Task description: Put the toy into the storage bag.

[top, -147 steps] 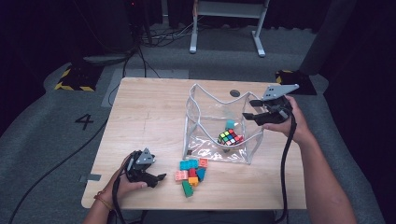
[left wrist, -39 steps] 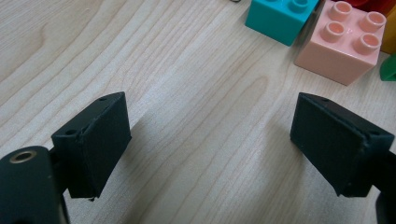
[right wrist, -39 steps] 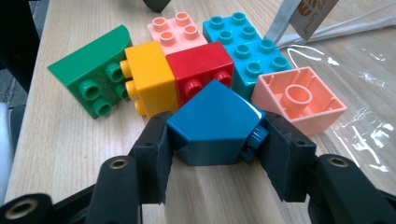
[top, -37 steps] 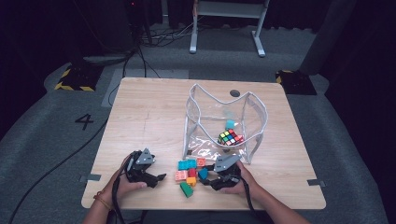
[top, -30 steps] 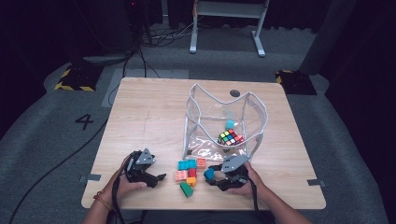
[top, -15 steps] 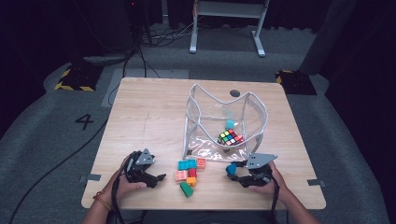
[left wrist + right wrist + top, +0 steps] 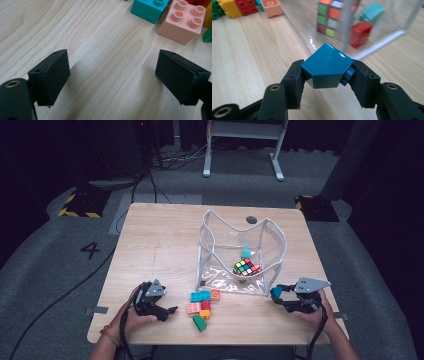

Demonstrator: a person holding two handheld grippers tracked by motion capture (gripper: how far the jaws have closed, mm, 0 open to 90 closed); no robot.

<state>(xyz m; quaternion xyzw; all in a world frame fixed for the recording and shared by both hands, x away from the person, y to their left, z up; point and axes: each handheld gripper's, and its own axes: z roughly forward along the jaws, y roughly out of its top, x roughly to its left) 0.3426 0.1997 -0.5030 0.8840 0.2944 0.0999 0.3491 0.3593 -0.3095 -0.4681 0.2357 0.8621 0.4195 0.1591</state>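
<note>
My right gripper (image 7: 278, 293) is shut on a dark teal brick (image 7: 327, 65), held just off the table at the front right corner of the clear bag (image 7: 273, 251). In the bag lie a colour cube (image 7: 246, 267), a light teal brick (image 7: 246, 253) and a red brick (image 7: 360, 32). A pile of loose bricks (image 7: 202, 305) lies on the wooden table (image 7: 165, 237) in front of the bag. My left gripper (image 7: 167, 312) rests on the table left of the pile, open, with bare wood between its jaws. A teal brick (image 7: 150, 8) and a pink brick (image 7: 184, 21) lie just beyond it.
The table's front edge runs close behind both hands. The bag's stiff white rim (image 7: 239, 226) stands upright mid-table with its mouth facing up. A dark hole (image 7: 251, 219) sits in the tabletop behind the bag. The left and far parts of the table are bare wood.
My right gripper has carried the dark teal brick from beside the pile rightward along the front of the bag to its right corner. The left gripper has stayed put.
</note>
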